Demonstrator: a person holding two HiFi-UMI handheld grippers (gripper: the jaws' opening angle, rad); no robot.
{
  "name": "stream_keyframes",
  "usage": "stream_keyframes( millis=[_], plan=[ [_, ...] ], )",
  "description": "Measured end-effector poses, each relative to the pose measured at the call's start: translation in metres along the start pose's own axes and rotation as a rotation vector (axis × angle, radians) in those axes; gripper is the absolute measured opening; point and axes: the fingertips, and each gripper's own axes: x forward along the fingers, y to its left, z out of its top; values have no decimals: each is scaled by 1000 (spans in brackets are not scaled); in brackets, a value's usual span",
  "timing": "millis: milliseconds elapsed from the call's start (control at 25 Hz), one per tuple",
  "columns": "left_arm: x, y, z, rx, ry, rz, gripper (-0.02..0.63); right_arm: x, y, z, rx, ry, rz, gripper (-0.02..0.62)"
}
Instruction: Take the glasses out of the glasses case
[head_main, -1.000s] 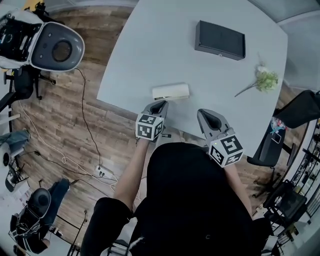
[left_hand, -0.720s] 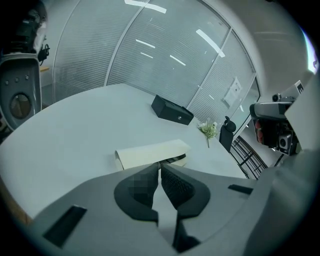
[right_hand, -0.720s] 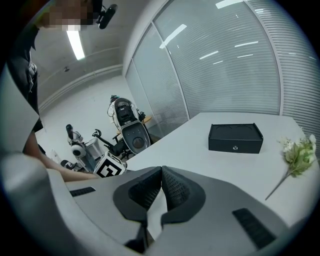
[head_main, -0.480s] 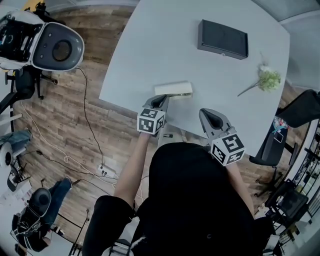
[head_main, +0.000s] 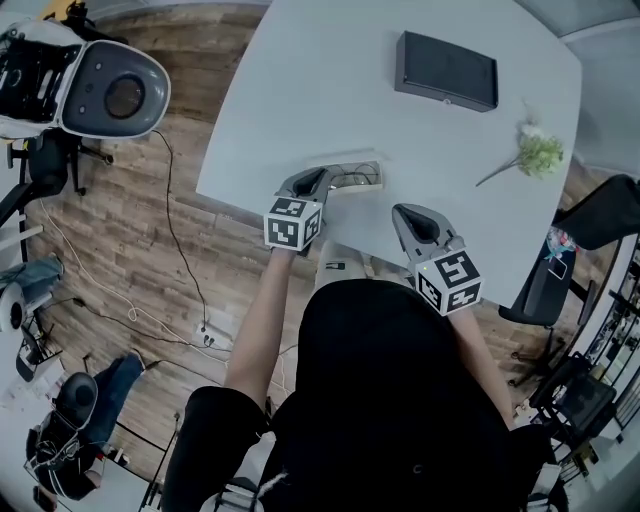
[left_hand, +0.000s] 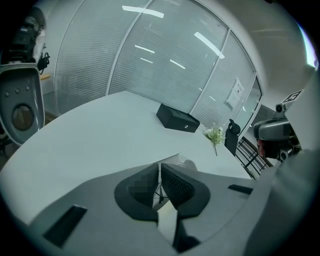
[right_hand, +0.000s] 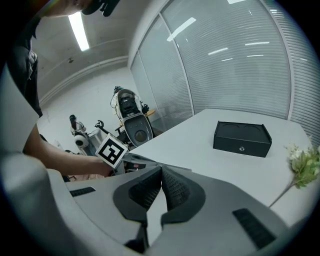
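Observation:
The cream glasses case (head_main: 350, 176) lies near the table's front edge. Its lid stands lifted and something dark shows inside. My left gripper (head_main: 322, 183) is at the case's left end, its jaws closed on the lid's edge. In the left gripper view the left gripper (left_hand: 159, 172) has its jaws almost touching, with a thin dark line in the narrow gap. My right gripper (head_main: 421, 222) hovers over the table edge to the right of the case, shut and empty. The right gripper view shows the right gripper (right_hand: 161, 170) closed, with the left gripper's marker cube (right_hand: 111, 148) at its left.
A black box (head_main: 446, 70) sits at the far side of the grey table (head_main: 320, 90). A green flower sprig (head_main: 530, 158) lies at the right. A grey chair (head_main: 115, 95) stands on the wood floor to the left, with cables beside it.
The case was closed in both earlier frames and its lid is now raised. My left gripper has moved forward to the case's left end. The right gripper shifted slightly forward.

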Motion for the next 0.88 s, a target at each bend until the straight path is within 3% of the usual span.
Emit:
stream_keyframes(
  millis=[520, 880],
  plan=[
    [-1, 21, 12, -23, -20, 1, 32, 86, 2, -20, -229, 173, 29, 41],
    [3, 35, 22, -60, -36, -14, 32, 140, -8, -35, -496, 287, 37, 88]
  ],
)
